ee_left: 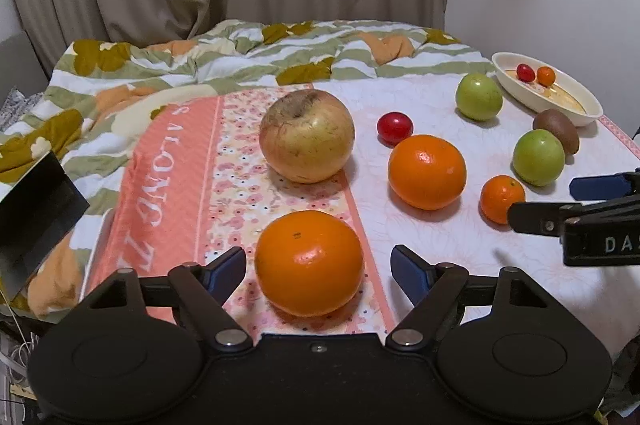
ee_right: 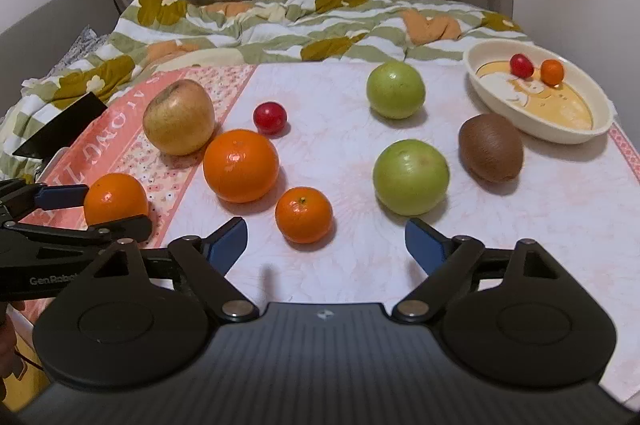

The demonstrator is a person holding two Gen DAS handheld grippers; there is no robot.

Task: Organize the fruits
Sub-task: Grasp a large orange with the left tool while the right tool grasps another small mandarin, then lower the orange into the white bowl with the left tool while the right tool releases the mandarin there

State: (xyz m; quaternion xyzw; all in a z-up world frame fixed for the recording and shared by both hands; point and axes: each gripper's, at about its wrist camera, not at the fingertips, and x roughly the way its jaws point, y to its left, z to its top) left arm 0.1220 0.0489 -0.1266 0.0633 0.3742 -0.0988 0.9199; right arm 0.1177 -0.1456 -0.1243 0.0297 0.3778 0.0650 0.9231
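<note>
A large orange (ee_left: pixel 309 263) lies on the cloth between the fingers of my left gripper (ee_left: pixel 318 265), which stands open with gaps on both sides of the fruit. My right gripper (ee_right: pixel 326 231) is open too, and a small mandarin (ee_right: pixel 304 221) sits just ahead of its fingertips. Further back are a yellowish apple (ee_right: pixel 179 117), a second large orange (ee_right: pixel 241 165), a small red fruit (ee_right: pixel 270 117), two green fruits (ee_right: pixel 395 89) (ee_right: pixel 411 177) and a kiwi (ee_right: pixel 491 147). A cream bowl (ee_right: pixel 560 137) at the far right holds a small red and a small orange fruit.
The fruits rest on a pink and white tablecloth (ee_right: pixel 340 129). Behind it lies a rumpled green, white and orange quilt (ee_left: pixel 224 61), then beige curtains. A dark flat object (ee_left: pixel 36 213) sticks up at the left edge.
</note>
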